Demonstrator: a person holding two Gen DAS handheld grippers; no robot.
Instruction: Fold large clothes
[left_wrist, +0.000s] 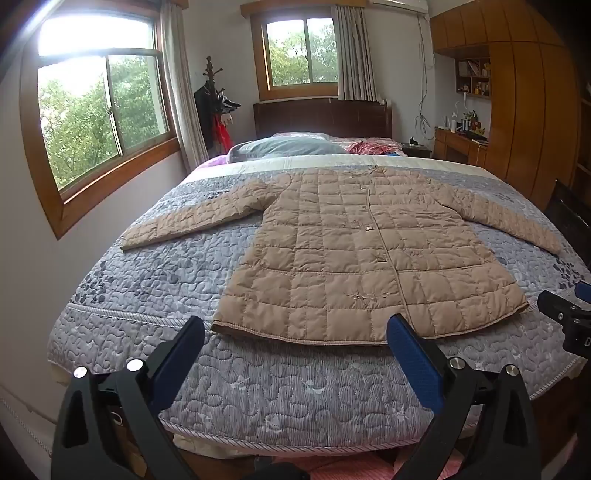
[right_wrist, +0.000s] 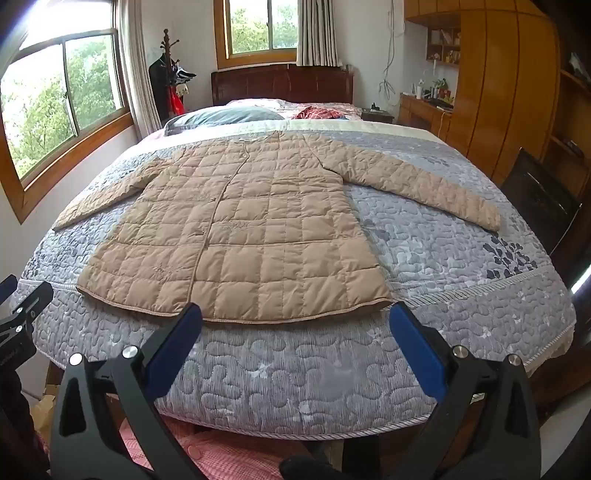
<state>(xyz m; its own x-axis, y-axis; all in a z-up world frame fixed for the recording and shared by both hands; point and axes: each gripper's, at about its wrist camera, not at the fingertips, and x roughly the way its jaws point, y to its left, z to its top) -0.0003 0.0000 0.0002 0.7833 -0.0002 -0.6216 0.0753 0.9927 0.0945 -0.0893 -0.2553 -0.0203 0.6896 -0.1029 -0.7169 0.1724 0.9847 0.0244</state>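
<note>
Left tool (left_wrist: 295, 334) is spread wide with nothing between its blue pads, hovering just off the foot of the bed (left_wrist: 295, 387) and short of the coat's hem. Right tool (right_wrist: 295, 321) is the same deal: fingers apart, holding nothing, lined up near the hem's right corner. You can catch the edge of each tool in the other's view, so they sit side by side, level, both pointing toward the headboard.

The coat (left_wrist: 351, 251) is a long tan quilted puffer, laid flat and front-up in the middle of the grey quilt, collar toward the headboard, hem toward the tools. Left sleeve (left_wrist: 195, 218) and right sleeve (right_wrist: 410, 181) both angle out and down from the shoulders. Nothing folded yet, so I'd call this the very start.

Handling guess: light for its size, soft and puffy, with a smooth shell that's probably a bit slippery, though the fisheye makes the fabric hard to judge. The fill will spring back, so folds need pressing down. Pinching one thin layer might slide out; better to bite a stitched edge. I'd take each sleeve at the cuff first and lay it across the body, or grab the two hem corners and carry them up to the collar.
</note>
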